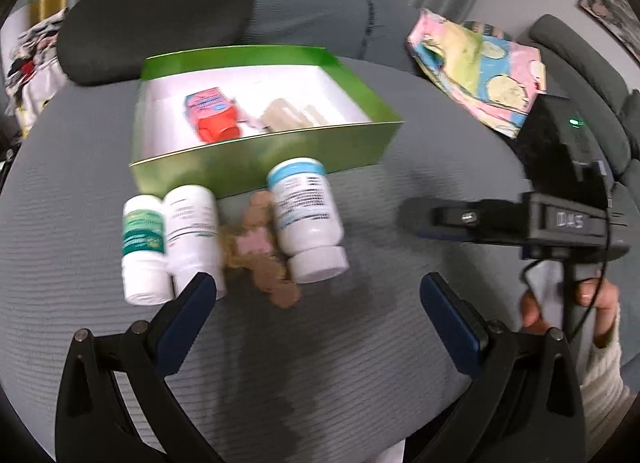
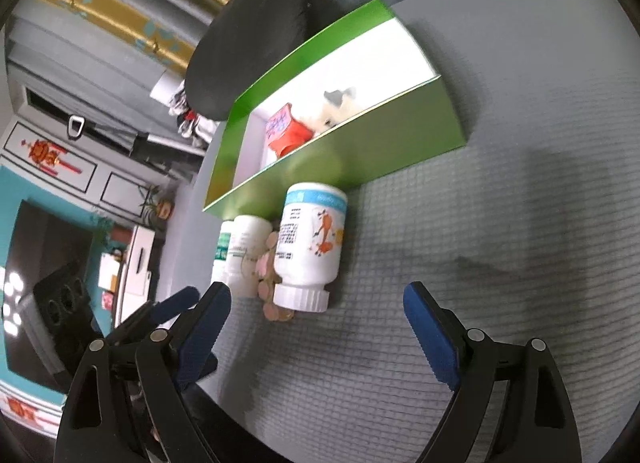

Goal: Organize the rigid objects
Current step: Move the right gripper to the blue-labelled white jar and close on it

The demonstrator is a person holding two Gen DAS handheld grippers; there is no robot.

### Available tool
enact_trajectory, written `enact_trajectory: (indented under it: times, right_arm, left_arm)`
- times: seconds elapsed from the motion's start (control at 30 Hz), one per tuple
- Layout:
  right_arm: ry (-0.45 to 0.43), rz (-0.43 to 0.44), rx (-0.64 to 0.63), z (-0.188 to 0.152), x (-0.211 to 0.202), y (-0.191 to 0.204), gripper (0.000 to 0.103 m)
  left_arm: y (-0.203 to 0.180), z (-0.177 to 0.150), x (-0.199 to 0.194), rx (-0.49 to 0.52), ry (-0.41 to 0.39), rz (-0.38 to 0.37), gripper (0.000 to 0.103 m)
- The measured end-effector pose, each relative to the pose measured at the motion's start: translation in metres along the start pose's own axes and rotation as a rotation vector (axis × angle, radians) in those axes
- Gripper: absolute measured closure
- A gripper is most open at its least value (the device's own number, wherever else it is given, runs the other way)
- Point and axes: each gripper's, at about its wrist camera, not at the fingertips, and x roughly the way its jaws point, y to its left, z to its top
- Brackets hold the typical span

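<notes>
A green box [image 1: 276, 161] with a white inside sits on the grey cushion [image 1: 360, 343]; it also shows in the right wrist view [image 2: 360, 147]. A red bottle [image 1: 214, 115] lies in it, also seen from the right wrist [image 2: 286, 133]. Three white bottles lie in front of the box: a blue-banded one [image 1: 306, 215] [image 2: 312, 243], a plain one [image 1: 194, 235] [image 2: 246, 251] and a green-labelled one [image 1: 144, 247] [image 2: 224, 251]. A small brown plush toy [image 1: 260, 251] [image 2: 268, 275] lies between them. My left gripper [image 1: 316, 311] is open just before the bottles. My right gripper [image 2: 316, 319] is open near the blue-banded bottle's cap.
A black cushion [image 1: 156, 15] lies behind the box. A pastel patterned cloth [image 1: 480, 71] lies at the back right. The right gripper's body and the hand holding it [image 1: 568, 223] stand at the right. A beige item [image 1: 288, 115] lies in the box.
</notes>
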Motion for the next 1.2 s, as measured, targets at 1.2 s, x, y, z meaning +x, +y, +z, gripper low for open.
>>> enact_trajectory:
  times: [1.2]
  right_arm:
    - [0.135,0.247,-0.027,0.035,0.065,-0.019,0.014]
  left_arm:
    - [-0.003,0.028,0.071,-0.066,0.168,-0.086,0.025]
